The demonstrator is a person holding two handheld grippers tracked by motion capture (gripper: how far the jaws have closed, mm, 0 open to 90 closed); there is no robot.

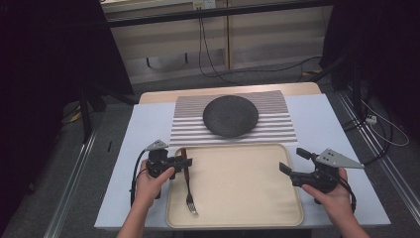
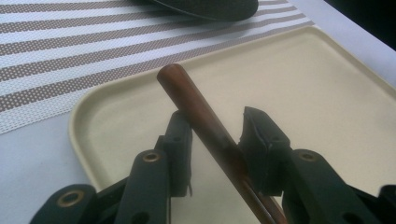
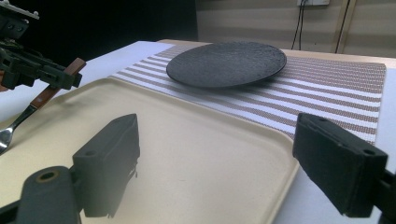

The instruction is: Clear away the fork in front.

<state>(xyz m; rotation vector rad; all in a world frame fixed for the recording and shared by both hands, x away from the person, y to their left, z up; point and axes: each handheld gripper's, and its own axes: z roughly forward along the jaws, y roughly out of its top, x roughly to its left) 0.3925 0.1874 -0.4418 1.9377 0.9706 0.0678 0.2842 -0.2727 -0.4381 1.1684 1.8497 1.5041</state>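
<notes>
A fork [image 1: 188, 191] with a brown wooden handle [image 2: 187, 91] lies on the left side of the cream tray [image 1: 237, 183], tines toward the person. My left gripper [image 1: 181, 162] reaches in over the tray's left rim. The handle slants between its jaws, with a gap beside it at both pads, so this gripper [image 2: 215, 126] is open. In the right gripper view the fork [image 3: 42, 100] looks raised at the handle end, by the left gripper [image 3: 42, 72]. My right gripper [image 1: 293, 160] hovers at the tray's right edge, open and empty [image 3: 215, 158].
A dark round plate [image 1: 231, 115] sits on a striped placemat [image 1: 277, 131] just behind the tray. Both rest on a white table [image 1: 143, 148]. Cables and dark stands are on the floor around it.
</notes>
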